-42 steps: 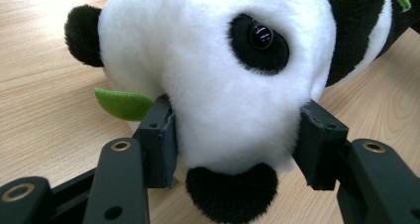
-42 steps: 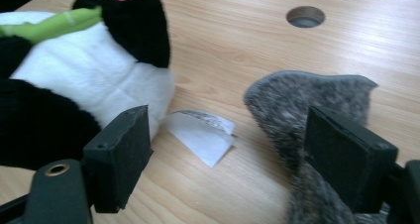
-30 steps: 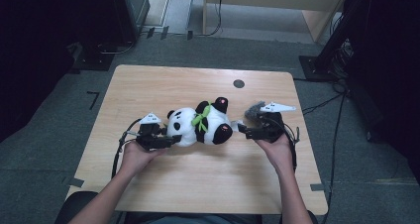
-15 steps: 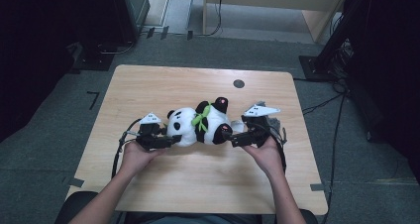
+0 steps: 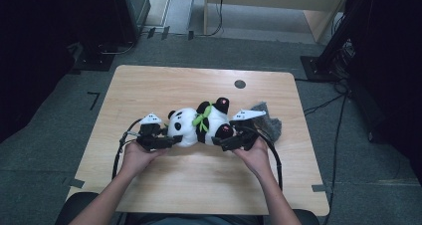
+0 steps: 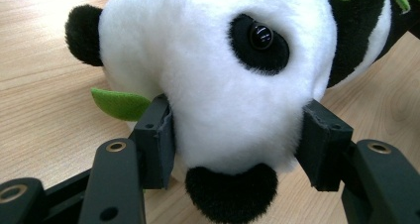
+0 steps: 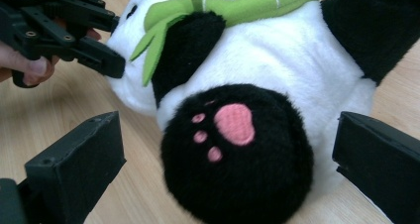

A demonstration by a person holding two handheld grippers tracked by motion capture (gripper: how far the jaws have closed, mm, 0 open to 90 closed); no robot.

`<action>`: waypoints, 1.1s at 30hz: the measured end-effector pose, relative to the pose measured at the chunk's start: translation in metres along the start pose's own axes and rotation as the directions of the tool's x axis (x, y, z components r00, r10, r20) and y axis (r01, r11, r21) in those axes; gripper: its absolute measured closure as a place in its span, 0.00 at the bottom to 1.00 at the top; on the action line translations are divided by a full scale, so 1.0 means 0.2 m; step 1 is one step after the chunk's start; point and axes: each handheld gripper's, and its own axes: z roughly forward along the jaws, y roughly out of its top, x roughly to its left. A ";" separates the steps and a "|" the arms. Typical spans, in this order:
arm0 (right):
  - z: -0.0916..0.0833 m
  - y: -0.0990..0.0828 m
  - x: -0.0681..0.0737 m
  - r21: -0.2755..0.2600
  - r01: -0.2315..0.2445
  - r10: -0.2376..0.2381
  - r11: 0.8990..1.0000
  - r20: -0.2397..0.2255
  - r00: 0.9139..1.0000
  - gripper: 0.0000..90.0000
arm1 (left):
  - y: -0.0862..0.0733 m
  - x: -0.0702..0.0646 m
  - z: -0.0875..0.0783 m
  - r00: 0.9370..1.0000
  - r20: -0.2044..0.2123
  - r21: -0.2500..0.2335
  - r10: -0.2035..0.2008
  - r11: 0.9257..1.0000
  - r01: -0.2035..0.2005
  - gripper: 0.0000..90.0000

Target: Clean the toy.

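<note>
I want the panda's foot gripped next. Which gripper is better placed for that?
The right gripper: its open jaws already flank the panda's black foot without touching. The left gripper is shut on the panda's head.

Nothing here can be read: no words, labels, brand marks or numbers stand on anything in sight. The black-and-white plush panda toy (image 5: 201, 125) carries no tag with lettering, and the pale wooden table top (image 5: 164, 85) is unprinted.
</note>
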 end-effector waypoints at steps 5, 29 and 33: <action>0.04 -0.01 -0.01 -0.010 0.020 -0.020 1.000 -0.001 1.000 0.00 | 0.00 0.01 0.00 1.000 0.006 -0.001 -0.012 1.000 0.012 0.40; 0.18 -0.10 0.10 0.048 0.155 -0.162 0.987 0.269 0.949 0.07 | 0.02 0.02 0.01 0.998 0.024 -0.001 -0.050 0.999 0.050 0.36; 0.17 -0.09 0.09 0.044 0.143 -0.150 0.989 0.256 0.955 0.13 | 0.02 0.02 0.00 0.998 0.027 -0.002 -0.057 0.998 0.057 0.36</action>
